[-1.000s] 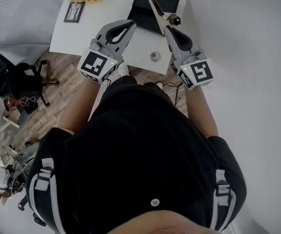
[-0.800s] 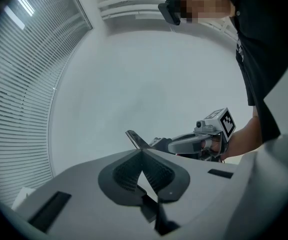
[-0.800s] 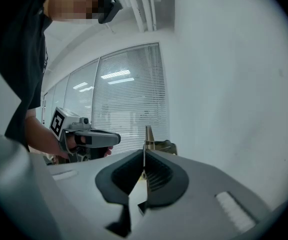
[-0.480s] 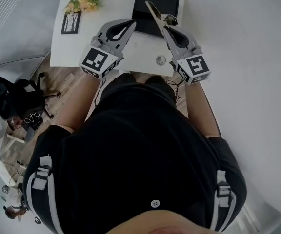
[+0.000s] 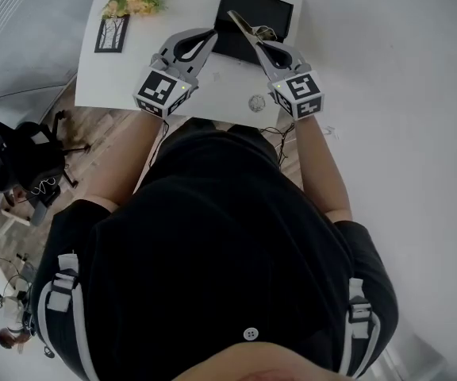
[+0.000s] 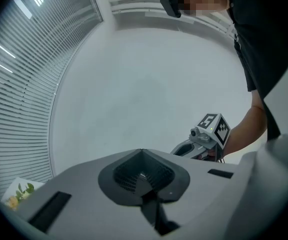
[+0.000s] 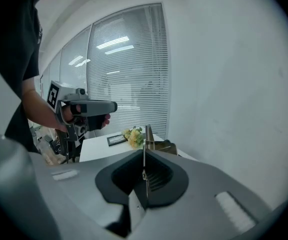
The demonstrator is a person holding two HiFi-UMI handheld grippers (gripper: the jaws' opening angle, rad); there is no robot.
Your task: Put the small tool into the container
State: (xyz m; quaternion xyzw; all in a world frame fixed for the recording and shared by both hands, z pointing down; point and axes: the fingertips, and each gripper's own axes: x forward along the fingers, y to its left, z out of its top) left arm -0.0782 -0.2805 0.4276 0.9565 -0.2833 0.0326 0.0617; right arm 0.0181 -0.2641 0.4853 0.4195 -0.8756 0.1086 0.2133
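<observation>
White table (image 5: pixel 129 74), black container (image 5: pixel 264 13), right gripper (image 5: pixel 255 43) clamping small tool (image 5: pixel 240 24)

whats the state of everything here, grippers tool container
left gripper: shut, empty
right gripper: shut on tool
tool: clamped, sticking out past the jaws, not yet in container
container: open on the table, nothing seen inside

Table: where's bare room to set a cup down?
Bare: the left front of the table, between the picture frame and the left claw. Crowded: the middle, with the right claw, black container and a small round object by the front edge.
</observation>
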